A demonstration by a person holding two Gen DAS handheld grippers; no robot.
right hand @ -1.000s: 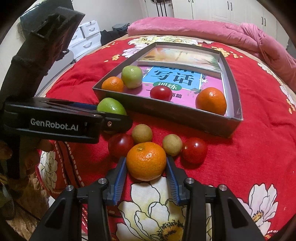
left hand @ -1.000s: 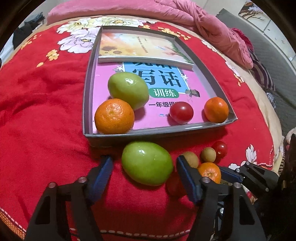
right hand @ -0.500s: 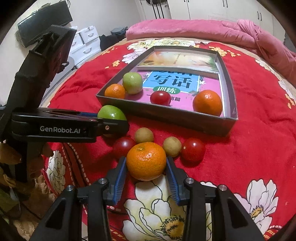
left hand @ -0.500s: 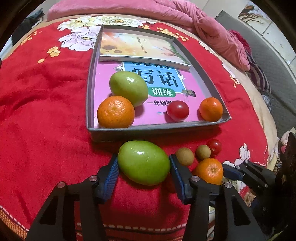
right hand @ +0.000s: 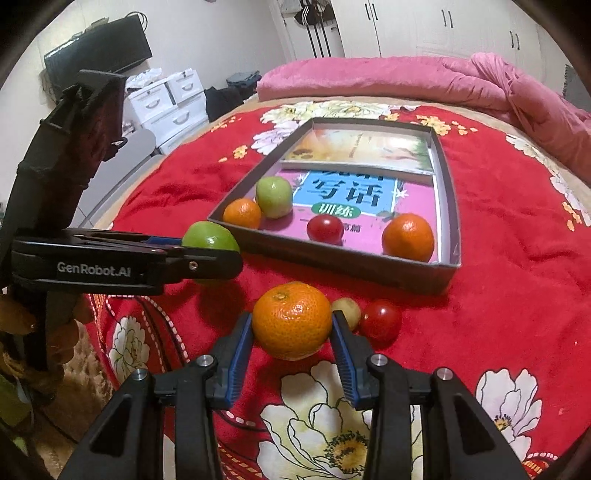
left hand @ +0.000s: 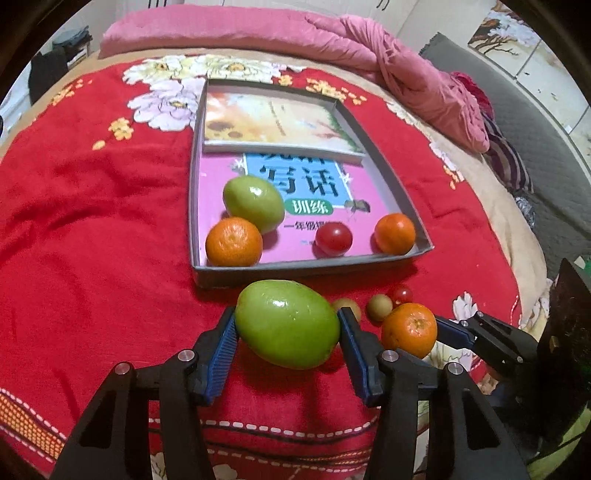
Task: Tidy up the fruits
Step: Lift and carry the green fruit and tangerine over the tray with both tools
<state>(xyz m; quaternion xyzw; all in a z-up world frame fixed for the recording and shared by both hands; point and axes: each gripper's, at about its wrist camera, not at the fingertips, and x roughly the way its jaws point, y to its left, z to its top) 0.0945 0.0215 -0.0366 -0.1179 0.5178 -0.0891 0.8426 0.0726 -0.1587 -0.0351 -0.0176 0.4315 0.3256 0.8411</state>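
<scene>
One small fruit (left hand: 346, 305) half-hidden behind blue fingers (left hand: 354, 354)

Fruits (left hand: 255, 203) in tray (left hand: 421, 254), on books (left hand: 295, 184)

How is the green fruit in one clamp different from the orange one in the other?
The green fruit is egg-shaped, smooth and glossy; the orange fruit is rounder, with dimpled skin. The green fruit looks the larger of the two. The left gripper clamps the green fruit, the right gripper the orange fruit. Both are pinched between blue pads, short of the tray.

White wardrobes (right hand: 424, 29), drawer unit (right hand: 173, 99) — pink quilt (right hand: 406, 79) on bed.
</scene>
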